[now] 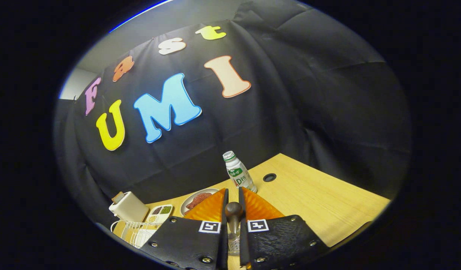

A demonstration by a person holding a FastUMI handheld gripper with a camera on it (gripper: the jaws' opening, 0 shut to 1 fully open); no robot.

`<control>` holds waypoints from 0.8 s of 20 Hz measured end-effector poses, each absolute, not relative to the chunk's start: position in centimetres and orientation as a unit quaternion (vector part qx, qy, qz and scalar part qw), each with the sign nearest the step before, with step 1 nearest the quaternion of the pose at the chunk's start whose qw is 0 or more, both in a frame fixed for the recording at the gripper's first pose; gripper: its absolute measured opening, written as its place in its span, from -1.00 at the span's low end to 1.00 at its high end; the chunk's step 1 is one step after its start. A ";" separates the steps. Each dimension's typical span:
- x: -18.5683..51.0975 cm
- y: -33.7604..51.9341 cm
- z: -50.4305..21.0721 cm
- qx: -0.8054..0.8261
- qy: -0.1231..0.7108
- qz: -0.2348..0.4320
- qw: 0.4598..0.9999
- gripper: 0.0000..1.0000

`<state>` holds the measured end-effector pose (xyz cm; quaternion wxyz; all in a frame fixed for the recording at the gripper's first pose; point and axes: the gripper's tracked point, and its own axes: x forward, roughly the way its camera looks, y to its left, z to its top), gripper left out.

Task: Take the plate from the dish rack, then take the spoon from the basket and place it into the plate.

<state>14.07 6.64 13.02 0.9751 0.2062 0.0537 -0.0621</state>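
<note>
My gripper (233, 198) is shut on the spoon (233, 214). The spoon's dark rounded handle stands up in the narrow gap between the two fingers. Lower in that gap a bit of perforated metal (233, 244) shows; whether it belongs to the spoon or to the basket I cannot tell. The orange plate (210, 209) lies on the wooden table just beyond and under the fingers, which hide most of it, and its ribbed rim shows on both sides. The white wire dish rack (134, 231) stands to the left of the fingers.
A white toaster (127, 207) stands behind the rack. Next to it are a small divided tray of beans (160, 213) and a white plate with meat (196, 200). A small white bottle (239, 173) stands upright beyond the orange plate, near a round hole (269, 177) in the table.
</note>
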 end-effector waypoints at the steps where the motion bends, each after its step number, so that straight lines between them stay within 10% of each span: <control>1: 13.8 6.9 14.3 0.200 0.049 -0.055 0.977 -0.77; 16: 5.1 25.9 23.4 0.128 0.058 0.153 0.978 -0.77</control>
